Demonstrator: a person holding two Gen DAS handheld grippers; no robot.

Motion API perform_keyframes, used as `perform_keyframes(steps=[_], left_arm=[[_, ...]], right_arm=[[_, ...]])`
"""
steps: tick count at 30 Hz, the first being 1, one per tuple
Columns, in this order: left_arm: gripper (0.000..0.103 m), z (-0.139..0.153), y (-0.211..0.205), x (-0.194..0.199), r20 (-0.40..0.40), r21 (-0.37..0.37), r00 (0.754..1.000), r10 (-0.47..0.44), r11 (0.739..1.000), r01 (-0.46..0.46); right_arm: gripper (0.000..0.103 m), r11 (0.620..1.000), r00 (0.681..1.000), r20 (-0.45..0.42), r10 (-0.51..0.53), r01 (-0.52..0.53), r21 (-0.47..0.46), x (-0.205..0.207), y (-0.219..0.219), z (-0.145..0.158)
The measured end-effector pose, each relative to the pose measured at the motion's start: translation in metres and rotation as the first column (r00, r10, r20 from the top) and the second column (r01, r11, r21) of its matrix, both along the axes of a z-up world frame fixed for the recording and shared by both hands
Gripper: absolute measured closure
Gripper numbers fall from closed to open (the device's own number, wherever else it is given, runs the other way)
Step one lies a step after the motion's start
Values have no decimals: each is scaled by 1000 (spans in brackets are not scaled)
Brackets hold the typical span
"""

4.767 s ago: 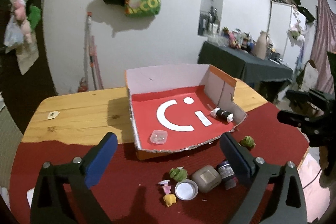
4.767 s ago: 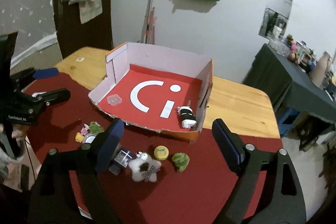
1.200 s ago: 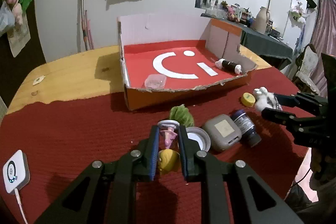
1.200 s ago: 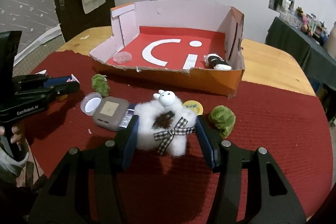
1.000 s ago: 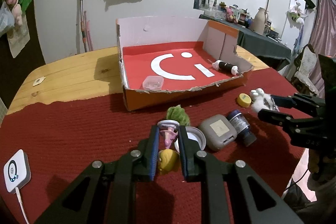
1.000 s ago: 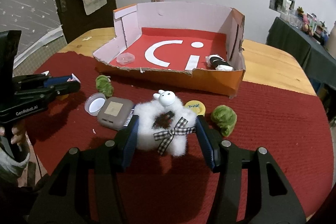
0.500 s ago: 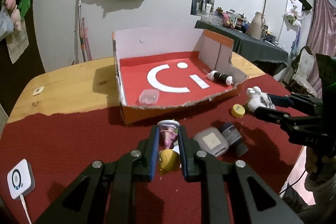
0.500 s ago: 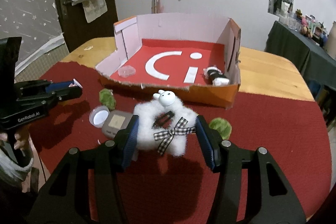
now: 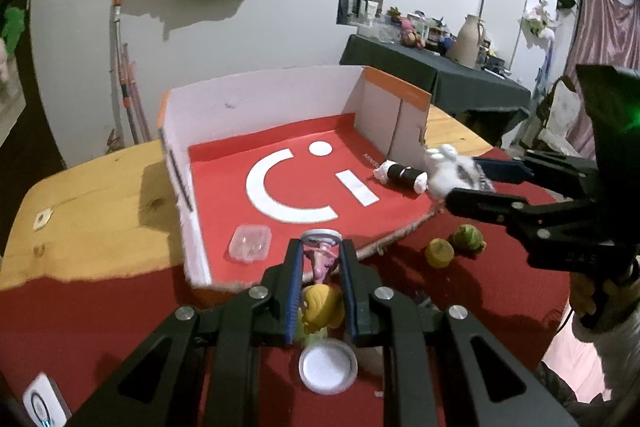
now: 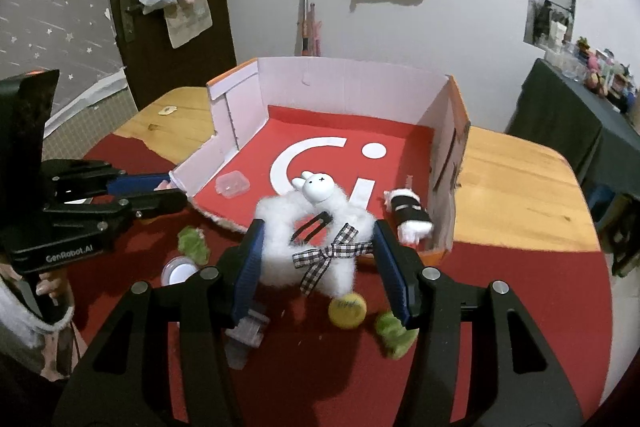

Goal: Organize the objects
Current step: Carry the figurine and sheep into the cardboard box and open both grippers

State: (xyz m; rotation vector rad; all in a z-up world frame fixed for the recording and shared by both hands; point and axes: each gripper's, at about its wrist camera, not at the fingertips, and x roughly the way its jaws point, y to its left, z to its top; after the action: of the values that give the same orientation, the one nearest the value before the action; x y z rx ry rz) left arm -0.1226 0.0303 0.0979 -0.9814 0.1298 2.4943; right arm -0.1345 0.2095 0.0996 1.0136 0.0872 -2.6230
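Fluffy white plush rabbit (image 10: 310,227) with a checked bow is clamped between the right gripper (image 10: 320,259) pads, held above the near edge of the cardboard box (image 10: 352,79). Left gripper (image 9: 320,279) is closed on a yellow-and-pink figurine (image 9: 320,297) at the box's near rim. On the red cloth (image 10: 500,291) lie a yellow cap (image 10: 347,311), green toys (image 10: 394,333) and a white lid (image 9: 328,367).

Box (image 10: 344,79) – matt cardboard, torn rough front edge, smooth red paper floor. Table (image 10: 516,183) – varnished wood under a coarse red cloth (image 10: 500,307). Rabbit toy (image 10: 316,223) – fluffy white plush, checked fabric bow. Small case (image 9: 251,243) – clear glossy plastic.
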Motion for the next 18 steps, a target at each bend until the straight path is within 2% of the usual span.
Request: perform_keyframes(steps=[10,18], left_arm=[[84,-23,32,-51,84,-66,994,-66,995,72],[84,-43,45,-80,151,-108,985,-85,989,101]], right_arm=[[51,997,990,131,52,-58,43,-53,-7,-20],[51,995,967,248,68,-84,57,-84,-7,-46]])
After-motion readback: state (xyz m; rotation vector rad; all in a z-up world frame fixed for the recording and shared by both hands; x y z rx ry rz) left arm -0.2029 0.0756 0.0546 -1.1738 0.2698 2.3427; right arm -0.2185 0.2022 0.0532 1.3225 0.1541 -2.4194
